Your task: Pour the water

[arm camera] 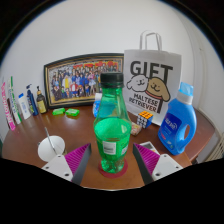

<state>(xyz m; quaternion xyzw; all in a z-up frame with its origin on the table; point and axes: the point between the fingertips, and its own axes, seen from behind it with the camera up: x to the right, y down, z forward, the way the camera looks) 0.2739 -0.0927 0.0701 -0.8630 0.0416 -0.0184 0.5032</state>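
A green plastic bottle (112, 125) with a dark cap stands upright on a small red coaster (112, 164) on the brown wooden table (30, 140). It stands between my gripper's (112, 160) two fingers, whose magenta pads (77, 157) flank its lower part with a gap at each side. The gripper is open. A white cup (48, 149) sits on the table left of the fingers. Partly hidden behind the green bottle's shoulder is a clear bottle with a blue label (98, 103).
A blue detergent bottle (179, 119) stands to the right, and a white paper gift bag (152, 80) behind it. A colour cube (145, 116) lies by the bag. At the back stands a framed group photo (78, 80). Several small bottles (25, 103) line the left.
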